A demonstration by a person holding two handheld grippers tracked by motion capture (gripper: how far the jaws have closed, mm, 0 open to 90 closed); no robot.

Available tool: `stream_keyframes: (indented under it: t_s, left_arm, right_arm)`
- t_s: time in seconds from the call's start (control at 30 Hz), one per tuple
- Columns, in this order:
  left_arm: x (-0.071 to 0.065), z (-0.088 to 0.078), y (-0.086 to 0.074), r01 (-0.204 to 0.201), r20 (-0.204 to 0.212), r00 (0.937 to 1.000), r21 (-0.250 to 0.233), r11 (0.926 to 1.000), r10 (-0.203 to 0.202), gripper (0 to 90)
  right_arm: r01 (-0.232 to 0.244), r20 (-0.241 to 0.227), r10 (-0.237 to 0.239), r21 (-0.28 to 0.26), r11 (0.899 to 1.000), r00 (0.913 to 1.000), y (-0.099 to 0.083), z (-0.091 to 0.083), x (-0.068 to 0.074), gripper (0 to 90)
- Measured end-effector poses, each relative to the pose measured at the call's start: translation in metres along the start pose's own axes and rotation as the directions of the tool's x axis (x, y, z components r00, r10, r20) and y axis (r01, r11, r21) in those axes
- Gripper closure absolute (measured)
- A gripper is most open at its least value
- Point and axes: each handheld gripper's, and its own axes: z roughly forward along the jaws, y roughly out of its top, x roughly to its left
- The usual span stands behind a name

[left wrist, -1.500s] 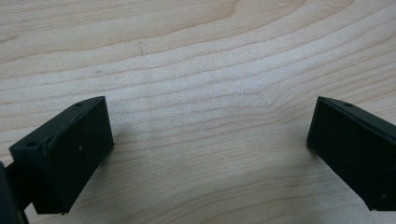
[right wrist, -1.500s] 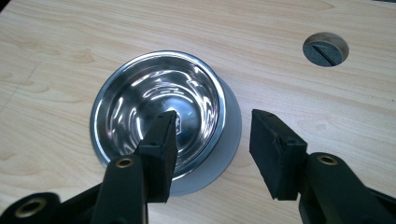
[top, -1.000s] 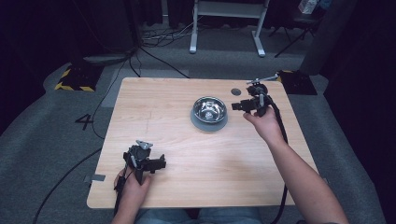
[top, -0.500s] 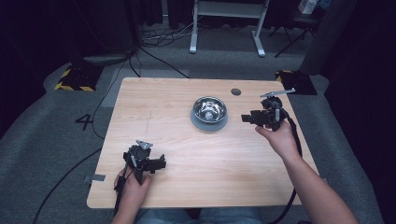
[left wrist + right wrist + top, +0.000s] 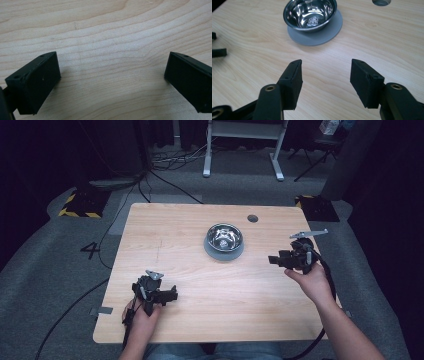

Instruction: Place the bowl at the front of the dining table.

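Steel bowl (image 5: 224, 236) sits on its grey mat (image 5: 223, 251) mid-table, a cable hole (image 5: 252, 218) just behind, nothing blocking it. The right gripper view catches something small and pale inside the bowl. Right gripper (image 5: 274, 259), jaws spread and just been opening, empty, has pulled back from the bowl. Left gripper (image 5: 172, 294) rests wide apart on the table (image 5: 165, 230).

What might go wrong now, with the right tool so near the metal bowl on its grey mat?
1. The right tool stands open and empty beside the metal bowl; a sideways move may push the bowl off its grey mat.
2. Its cable hangs over the table edge and may snag.
3. The bowl looks smooth and shiny, so a grip on its rim may slip.
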Motion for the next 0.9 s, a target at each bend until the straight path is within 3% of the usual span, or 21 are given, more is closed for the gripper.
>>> stream_keyframes:
  t_s: [0.2, 0.57, 0.9]
  left_arm:
    - [0.000, 0.000, 0.000, 0.000, 0.000, 1.0000, 0.000, 1.0000, 0.000, 0.4]
    - [0.000, 0.000, 0.000, -0.001, -0.001, 1.0000, -0.001, 1.0000, 0.001, 0.3]
    - [0.000, 0.000, 0.000, 0.000, -0.001, 1.0000, 0.000, 1.0000, 0.000, 0.4]
  right_arm:
    - [-0.010, 0.010, 0.009, 0.022, 1.000, 0.9999, -0.017, -0.001, -0.001, 40.4]
    - [-0.071, 0.004, 0.071, 0.084, 0.994, 0.9975, -0.063, 0.005, -0.007, 38.2]
    - [-0.065, 0.013, 0.064, 0.081, 0.995, 0.9979, -0.094, 0.013, -0.009, 37.3]
